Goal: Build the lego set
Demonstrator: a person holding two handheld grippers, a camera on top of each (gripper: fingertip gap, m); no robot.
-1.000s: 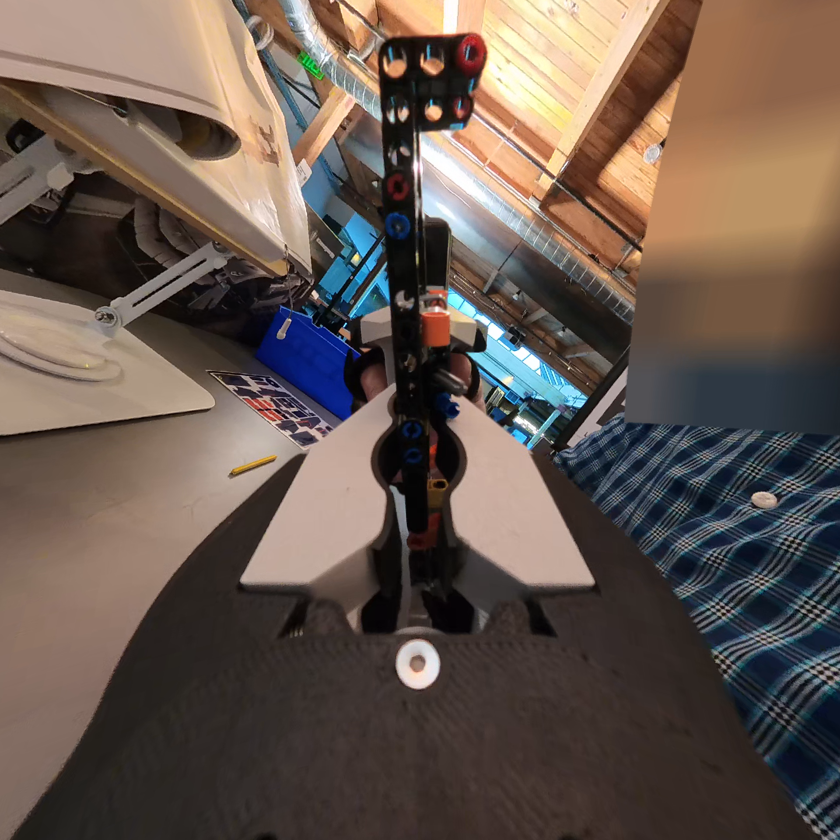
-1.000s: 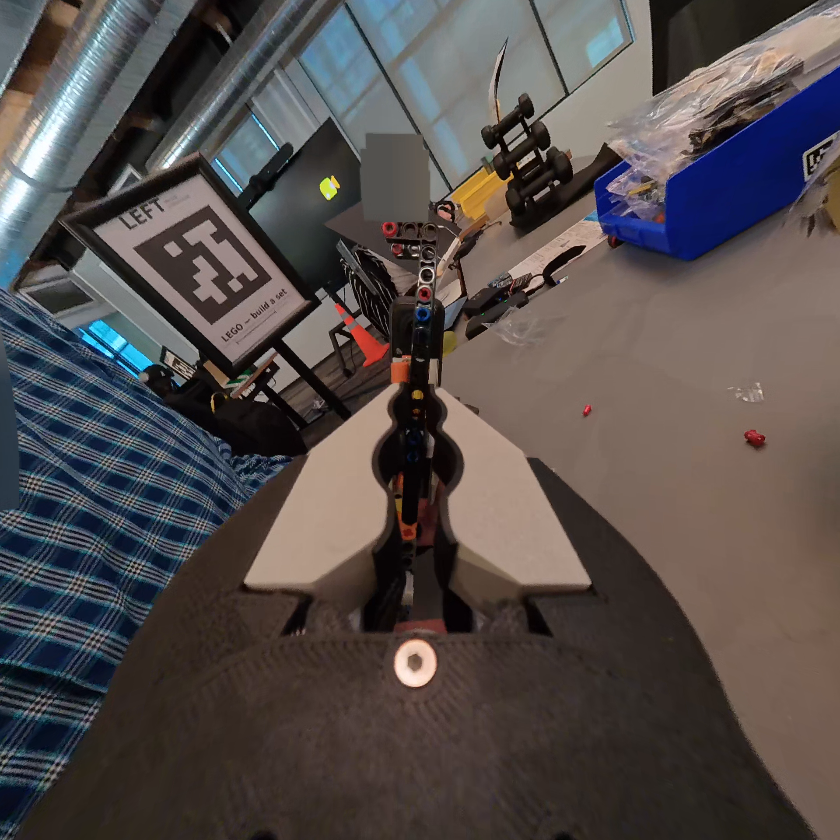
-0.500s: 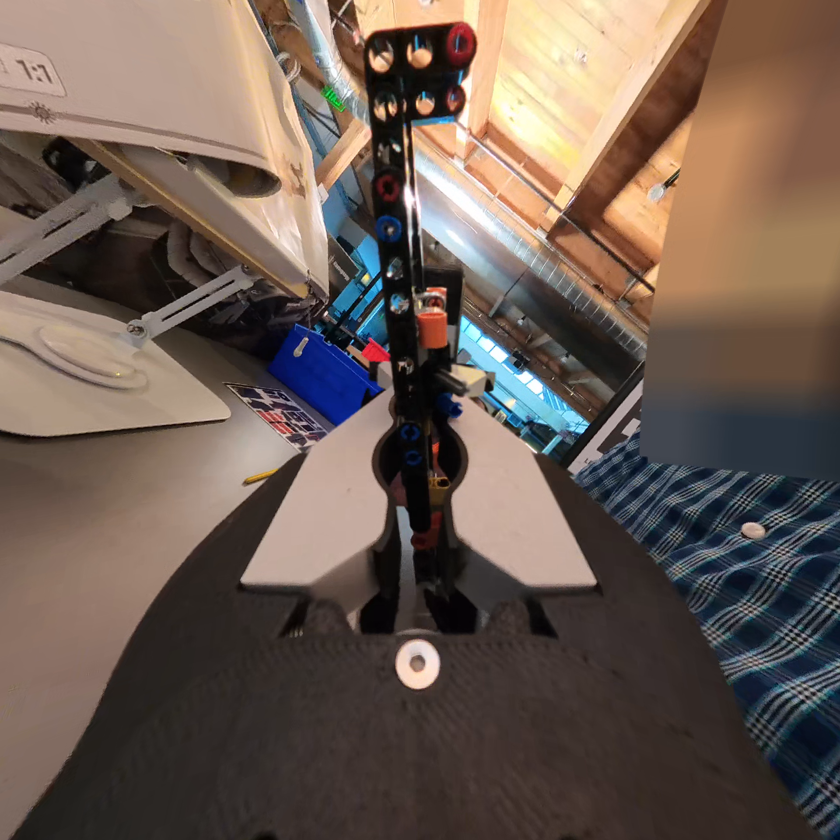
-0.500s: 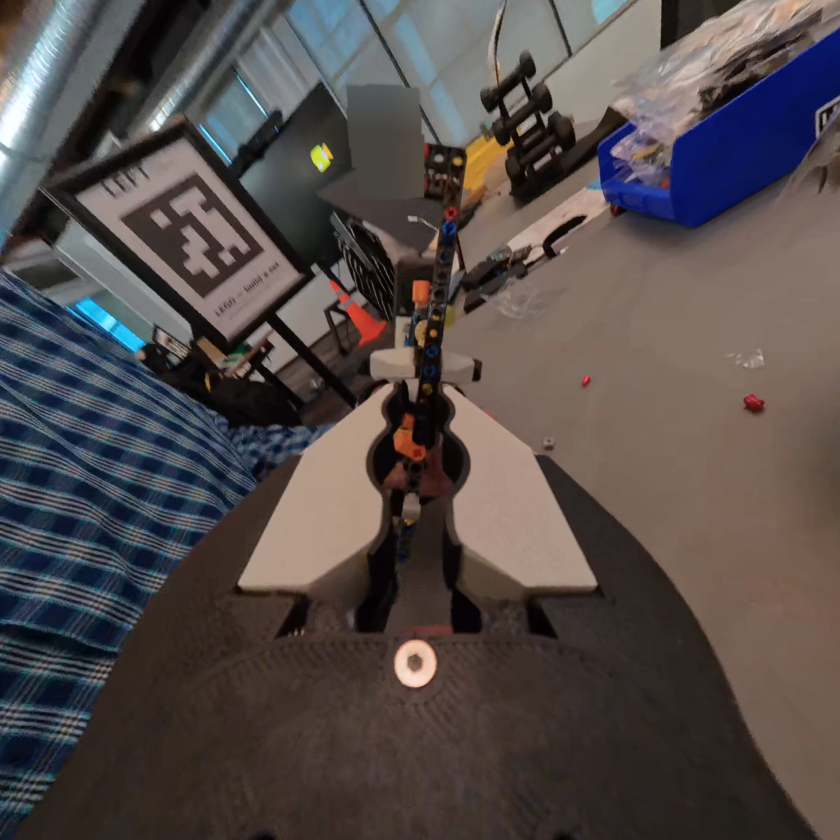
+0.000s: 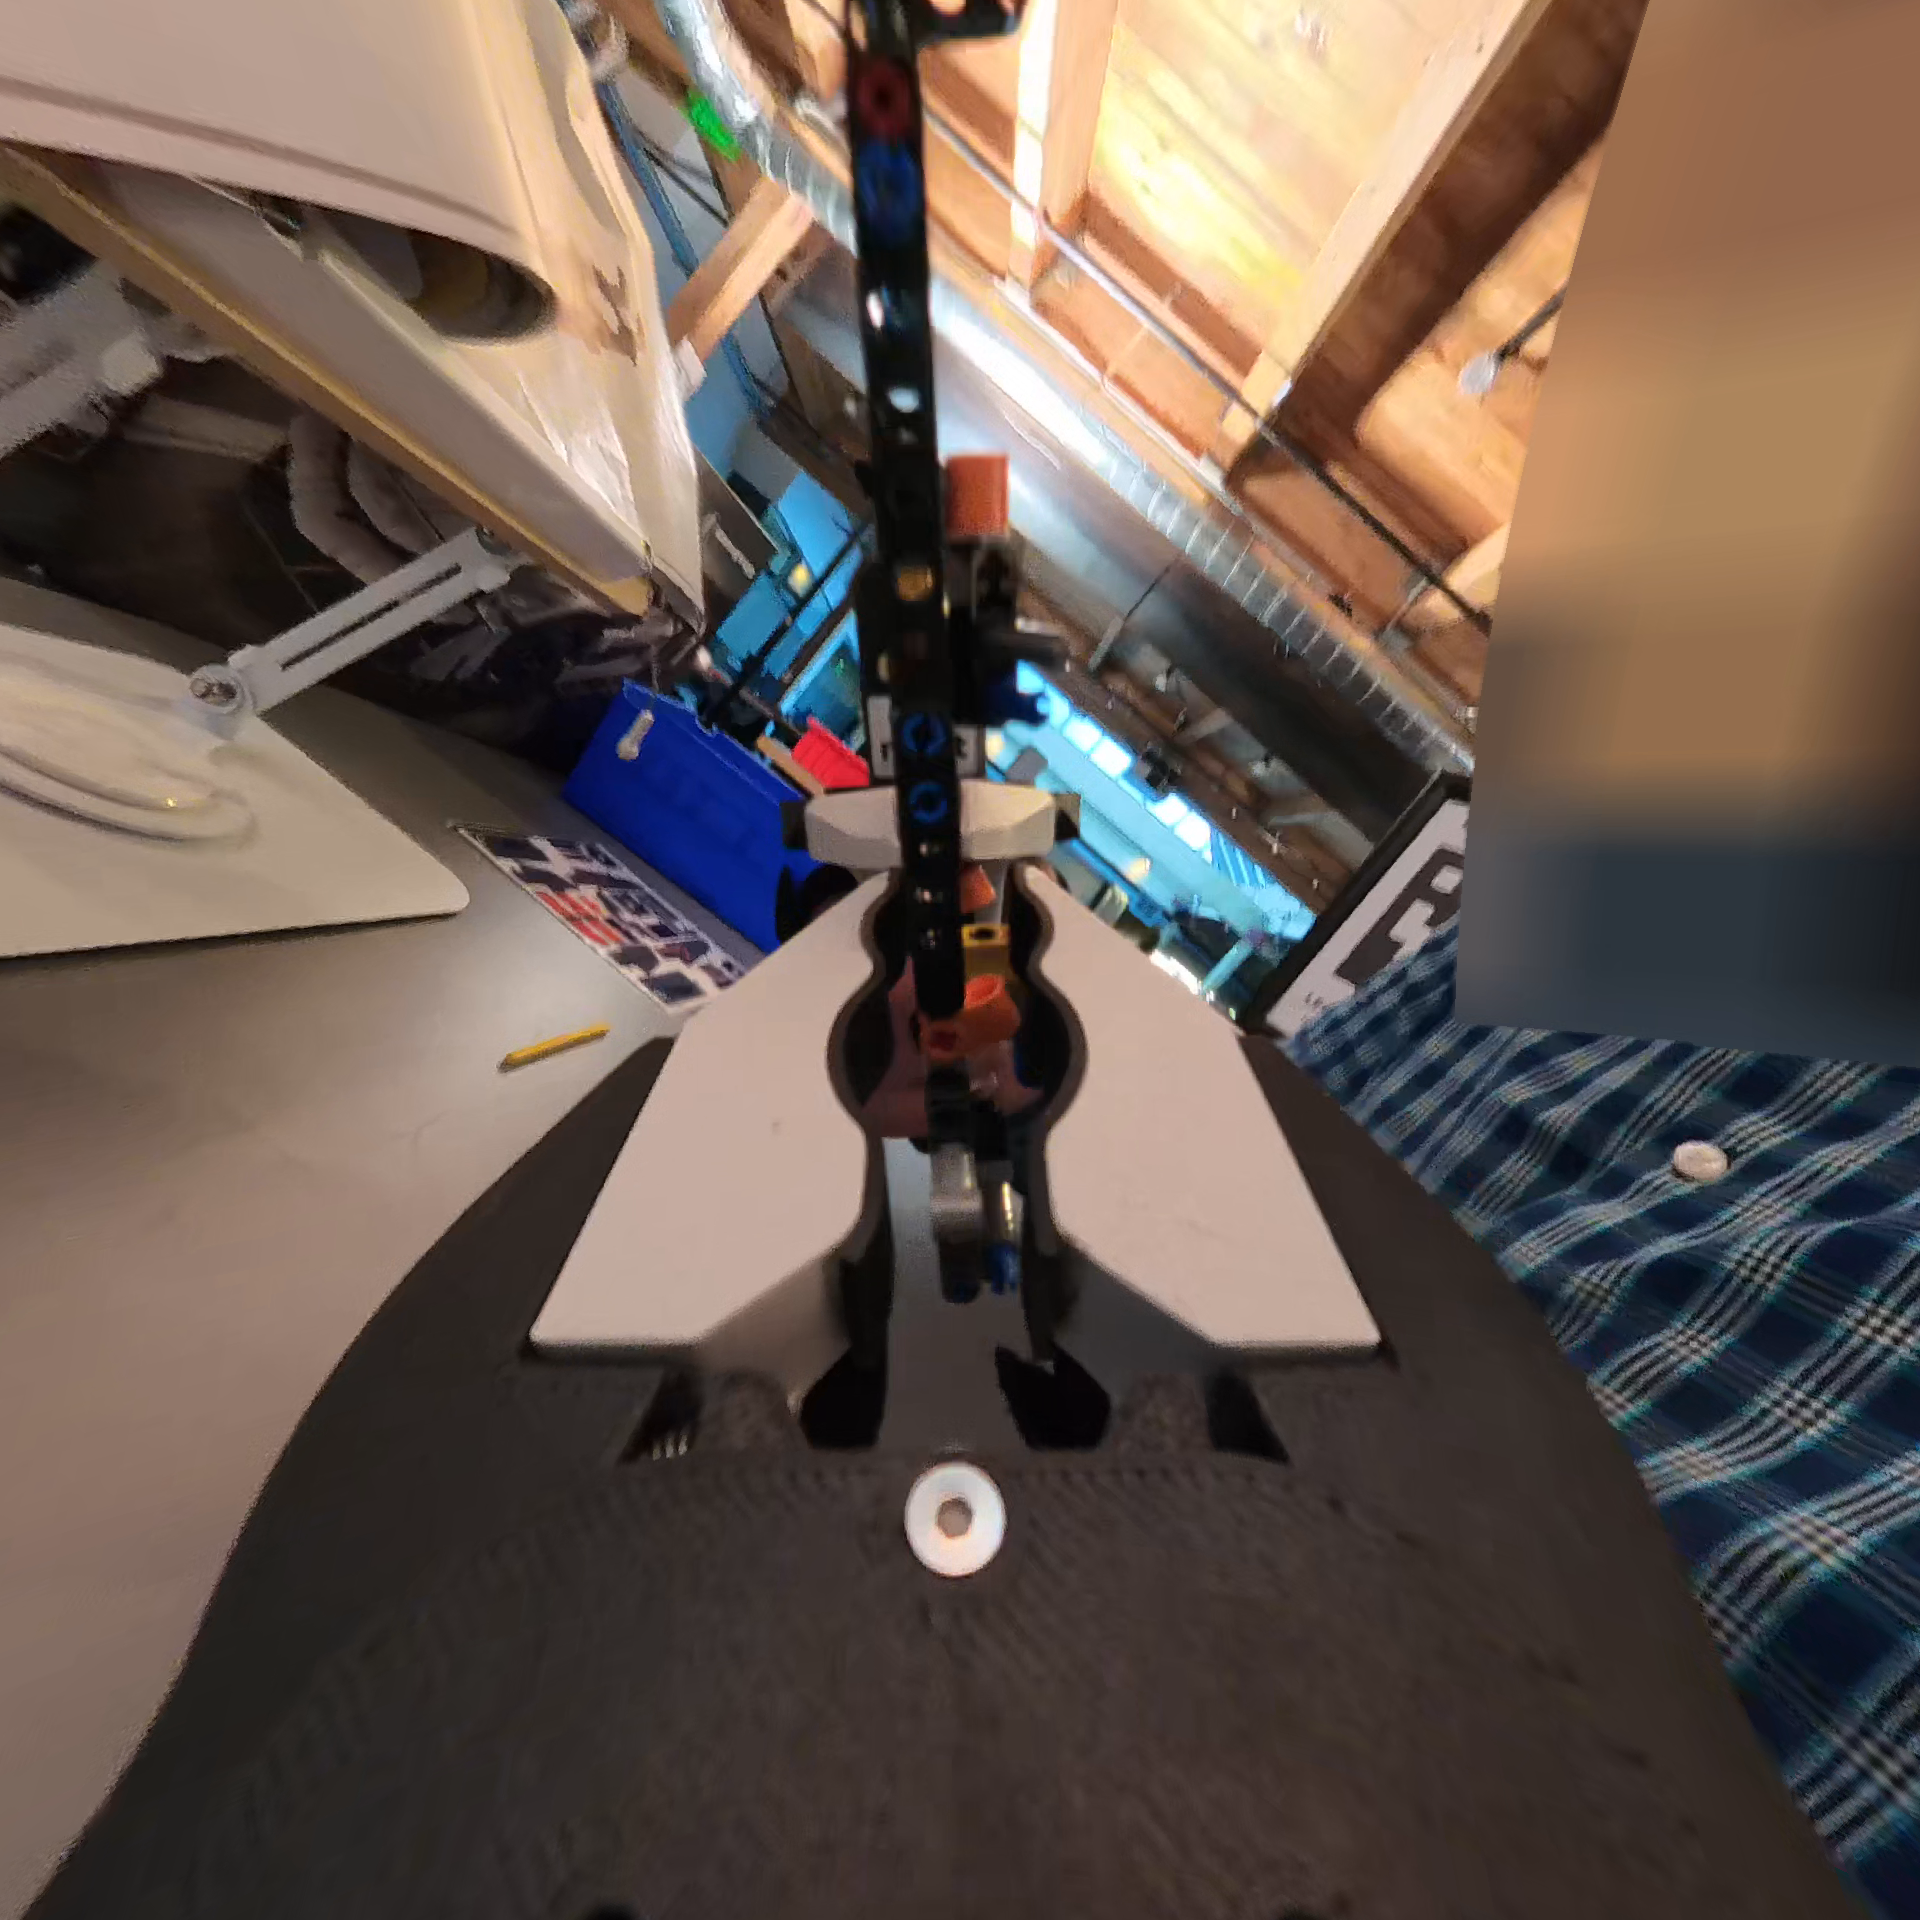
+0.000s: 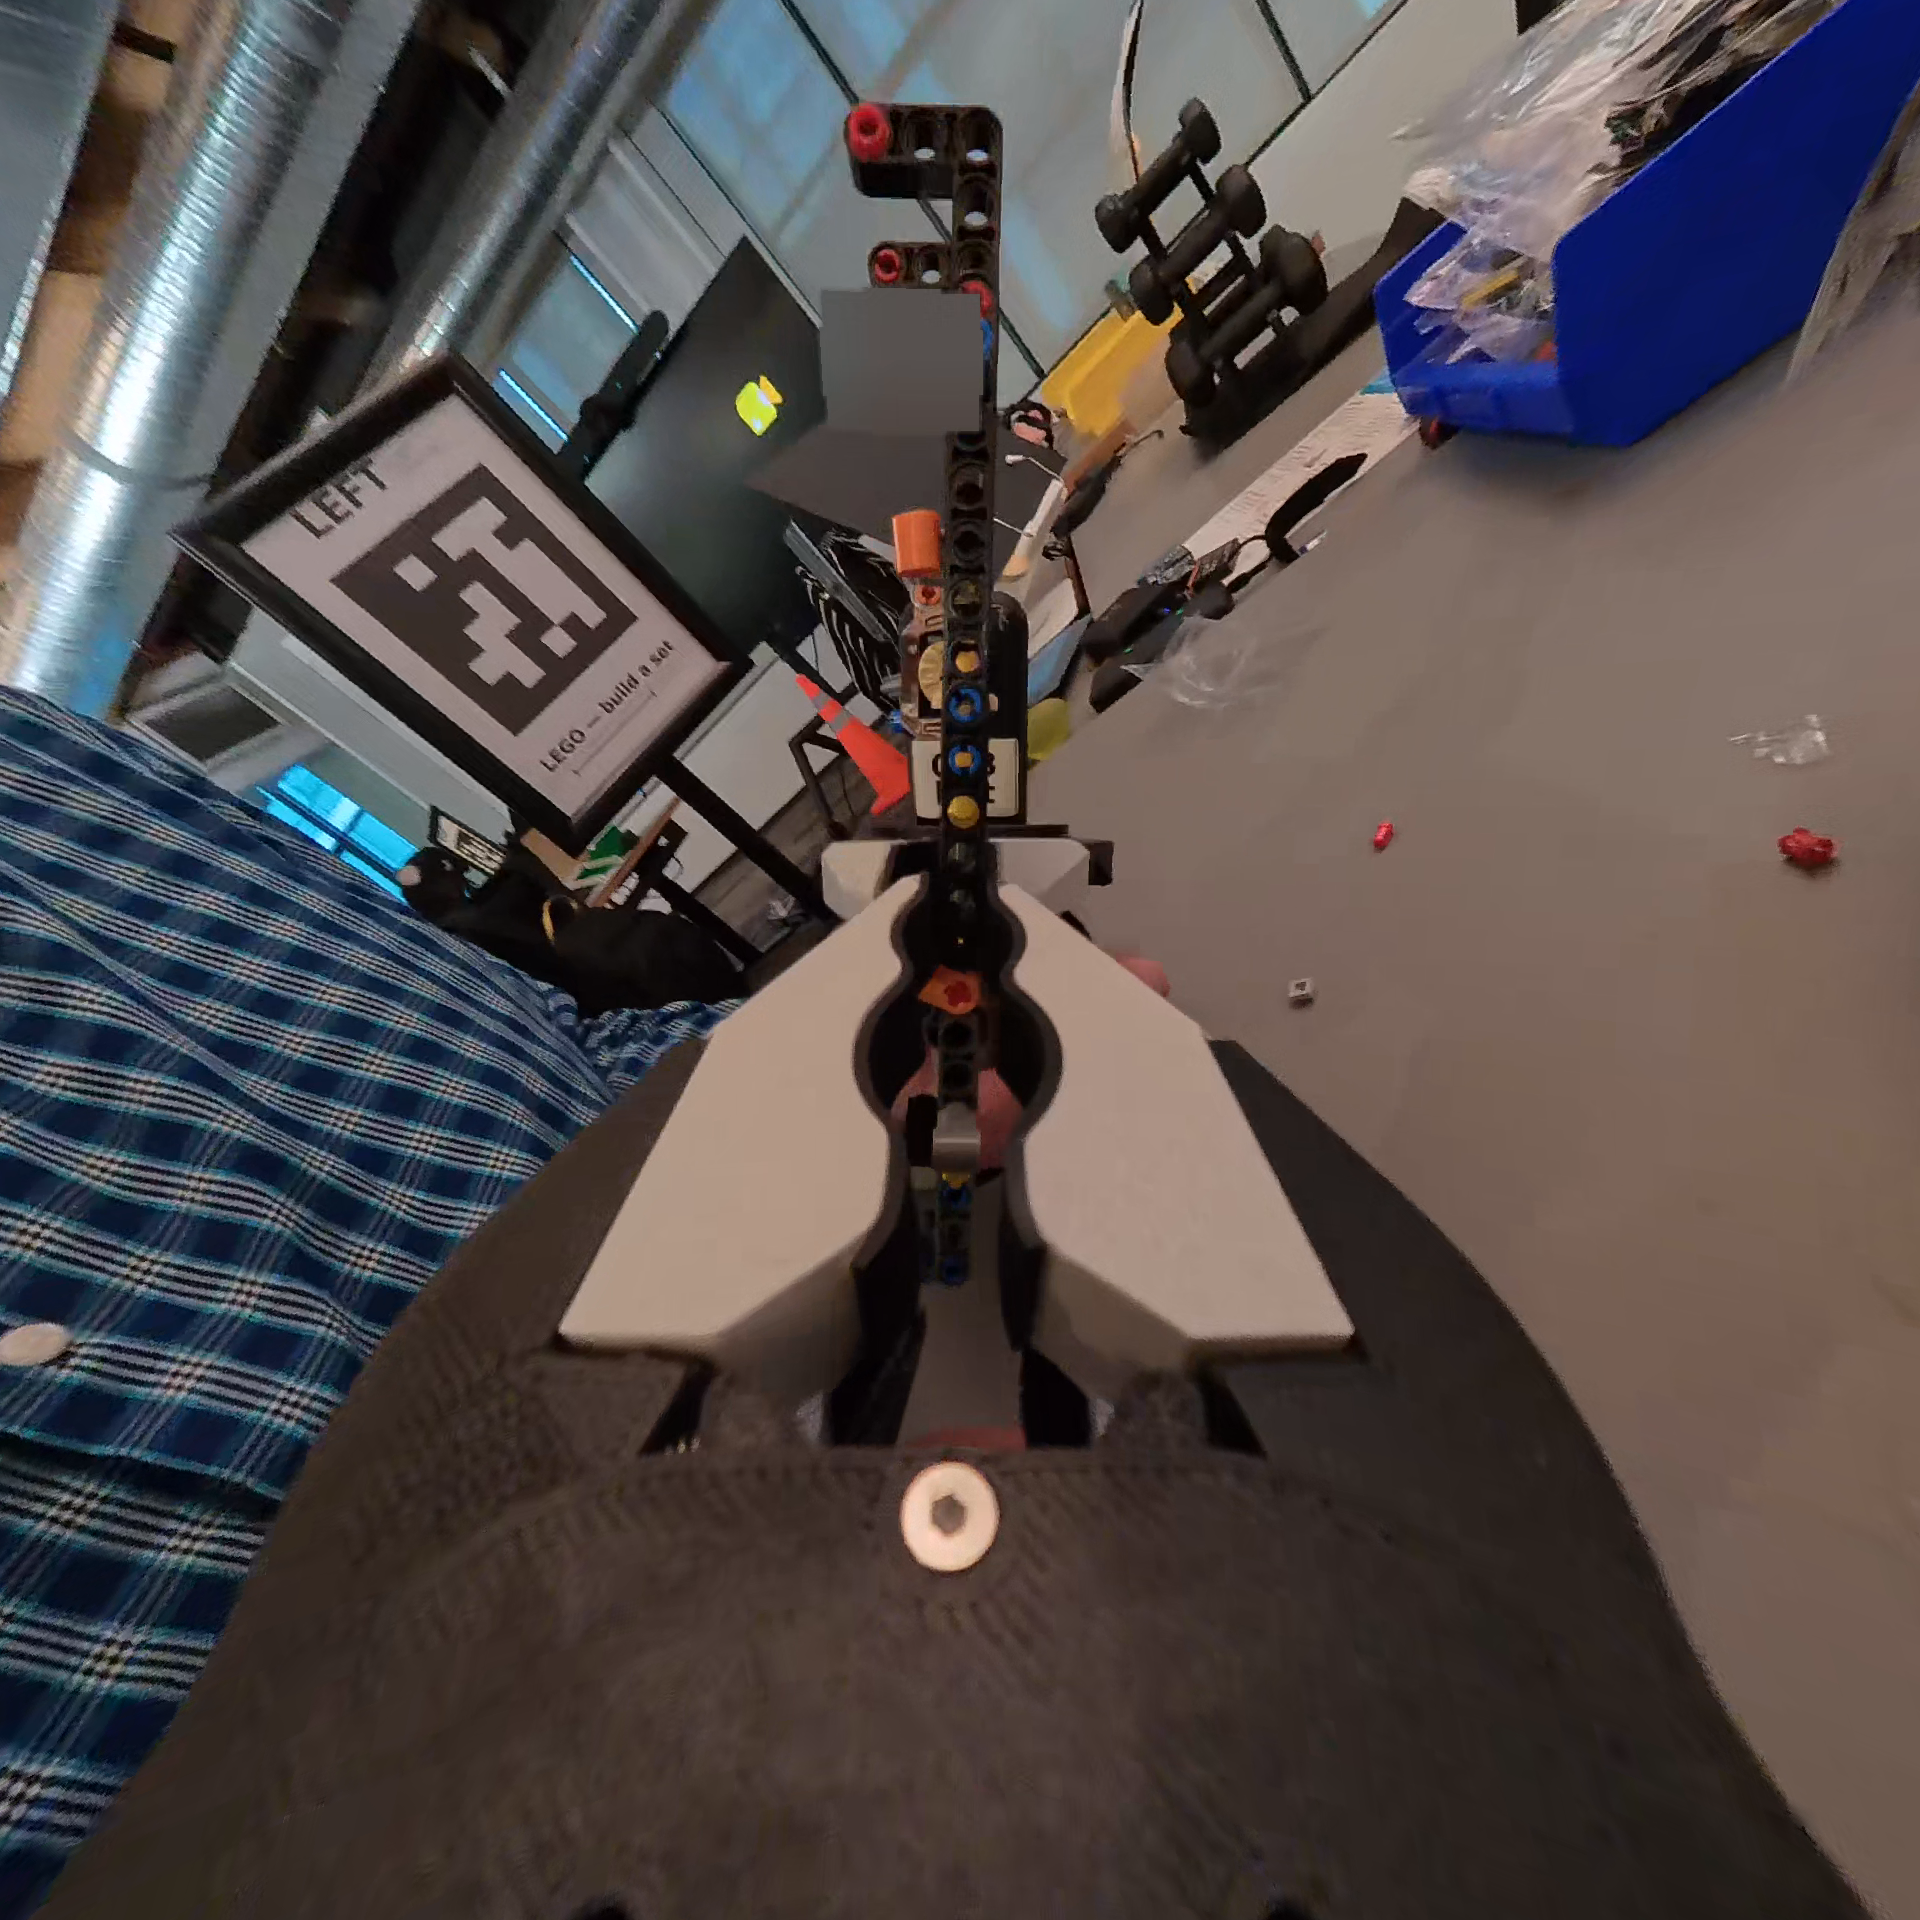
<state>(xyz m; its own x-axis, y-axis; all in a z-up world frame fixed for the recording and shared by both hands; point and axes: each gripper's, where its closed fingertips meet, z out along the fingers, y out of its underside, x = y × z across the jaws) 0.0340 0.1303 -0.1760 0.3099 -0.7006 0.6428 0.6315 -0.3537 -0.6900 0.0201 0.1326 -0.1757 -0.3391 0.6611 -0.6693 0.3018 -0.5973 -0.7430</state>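
Note:
A long black lego beam assembly point(image 5: 902, 436) with red, blue, yellow and orange pins stands upright between my left gripper's point(image 5: 956, 896) closed jaws; its top runs out of the frame. In the right wrist view the same assembly point(image 6: 968, 488) rises from my right gripper point(image 6: 962, 894), also shut on it, with a hooked end and red pins point(image 6: 864, 127) at the top. Each view shows the other gripper's pale fingertips just beyond its own, clamped across the beam, in the left wrist view point(image 5: 847, 831) and the right wrist view point(image 6: 857, 868).
Grey table point(image 6: 1558, 727) with small red pieces point(image 6: 1808, 847), a blue bin with bags point(image 6: 1662, 312) and dumbbells point(image 6: 1216, 260). A framed marker sign point(image 6: 468, 603) stands left. In the left view: a white lamp base point(image 5: 208, 883), a blue bin point(image 5: 686, 790), a printed sheet point(image 5: 613, 914). A person's plaid shirt point(image 5: 1662, 1299) is close. Only a small space, under 4 cm, lies between the two pairs of fingers.
The assembly has slid deeper between both pairs of jaws and looks nearer; its hooked top has left the left view. The two grippers have come closer together along the beam.

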